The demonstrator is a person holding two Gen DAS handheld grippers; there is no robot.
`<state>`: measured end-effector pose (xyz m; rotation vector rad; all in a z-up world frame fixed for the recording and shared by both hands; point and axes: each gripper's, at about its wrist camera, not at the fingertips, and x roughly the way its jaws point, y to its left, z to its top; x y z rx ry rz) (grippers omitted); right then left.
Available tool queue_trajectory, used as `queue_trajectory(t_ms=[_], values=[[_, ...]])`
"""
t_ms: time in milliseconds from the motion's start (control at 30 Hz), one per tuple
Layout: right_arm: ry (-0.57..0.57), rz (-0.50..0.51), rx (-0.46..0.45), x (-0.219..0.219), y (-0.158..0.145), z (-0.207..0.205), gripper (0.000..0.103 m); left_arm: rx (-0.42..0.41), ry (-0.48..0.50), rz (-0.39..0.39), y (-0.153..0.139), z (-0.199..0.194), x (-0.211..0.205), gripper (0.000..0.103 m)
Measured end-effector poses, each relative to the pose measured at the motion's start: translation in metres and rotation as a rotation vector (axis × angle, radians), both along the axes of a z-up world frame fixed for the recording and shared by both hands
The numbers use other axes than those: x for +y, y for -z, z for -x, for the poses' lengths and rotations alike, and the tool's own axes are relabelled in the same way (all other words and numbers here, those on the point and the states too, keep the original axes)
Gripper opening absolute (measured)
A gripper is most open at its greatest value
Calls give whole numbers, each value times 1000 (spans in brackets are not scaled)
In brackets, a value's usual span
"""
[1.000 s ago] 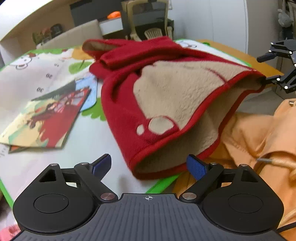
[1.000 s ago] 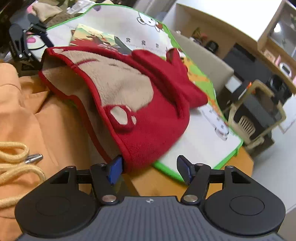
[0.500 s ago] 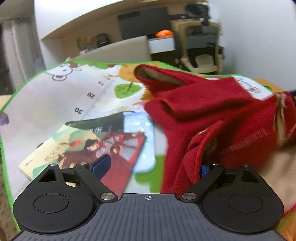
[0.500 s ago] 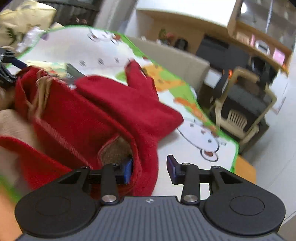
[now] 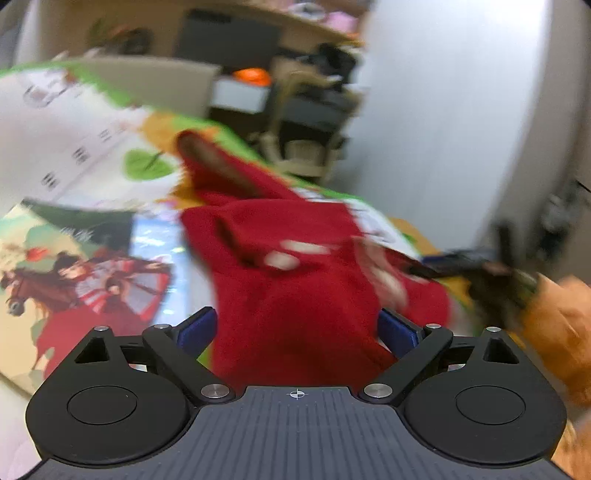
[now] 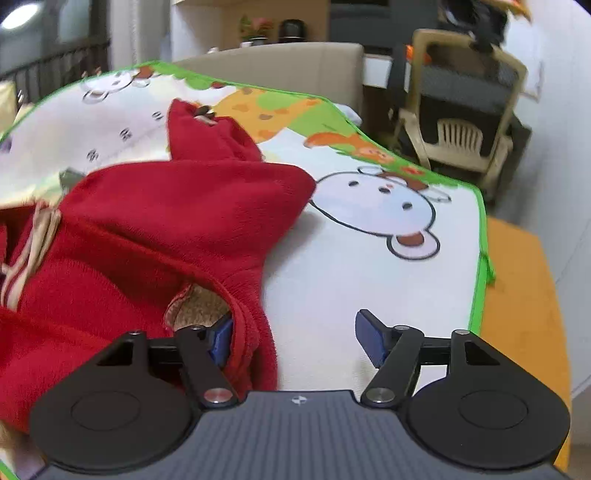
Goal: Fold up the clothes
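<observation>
Bare play mat (image 6: 343, 280) lies open right of the red fleece garment (image 6: 155, 221); a book (image 5: 74, 280) crowds its left.

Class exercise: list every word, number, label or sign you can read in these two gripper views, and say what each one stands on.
Nothing reads clearly.
Play mat: dark ruler-like marks, too blurred to read as numbers.
Illustrated book cover: pale characters near its top edge, too smeared to read.
Play mat, right view: only cartoon animals, no text.
Red fleece garment: no label visible.

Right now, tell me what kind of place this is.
Probably a home living room. A cartoon play mat covers the table, a plastic chair stands behind it, and shelves with a potted plant line the back wall.
</observation>
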<state>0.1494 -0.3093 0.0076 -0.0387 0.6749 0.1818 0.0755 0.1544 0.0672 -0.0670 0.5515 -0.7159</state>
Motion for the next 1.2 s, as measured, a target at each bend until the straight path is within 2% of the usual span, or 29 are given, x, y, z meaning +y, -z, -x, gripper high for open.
queue_trajectory(t_ms=[67, 133, 300, 333, 500, 567, 633, 733, 767, 833, 933, 1000, 1033, 1100, 1133, 1167, 1200], values=[[12, -30, 12, -3, 1, -3, 69, -54, 66, -40, -1, 23, -7, 99], [16, -50, 17, -5, 1, -4, 69, -98, 90, -135, 4, 38, -20, 100], [-28, -45, -53, -11, -15, 24, 72, -123, -70, -432, 36, 9, -66, 100], [-43, -42, -80, -13, -23, 36, 74, -124, -101, -438, 36, 0, -70, 100], [-142, -46, -225, -26, -62, 97, 85, -130, -273, -329, 22, -59, -69, 101], [-176, -41, -272, -24, -66, 110, 85, -67, -329, -266, 23, -84, -62, 101], [-193, -92, -313, -26, -70, 116, 86, 14, -378, -211, 29, -110, -55, 101], [-183, -270, -366, -42, -77, 116, 88, 67, -411, -200, 44, -131, -50, 101], [-172, -348, -365, -50, -79, 111, 93, 82, -420, -199, 49, -137, -49, 101], [-171, -420, -309, -57, -76, 98, 95, 107, -404, -164, 51, -144, -45, 101], [-192, -285, -203, -37, -55, 69, 95, 146, -307, -61, 49, -147, -33, 100], [-179, -276, -140, -26, -37, 45, 95, 149, -241, 14, 46, -140, -26, 100], [-164, -310, -105, -24, -28, 30, 92, 147, -212, 48, 44, -136, -22, 99], [-146, -359, -55, -18, -14, 9, 66, 115, -204, 40, 39, -127, -24, 98], [-141, -373, -39, -15, -9, 0, 47, 96, -206, 28, 37, -122, -25, 92], [-136, -377, -36, -11, -7, -6, 31, 76, -208, 16, 34, -118, -27, 64], [-135, -363, -61, -8, -10, -6, 23, 60, -211, 5, 31, -115, -29, 52]])
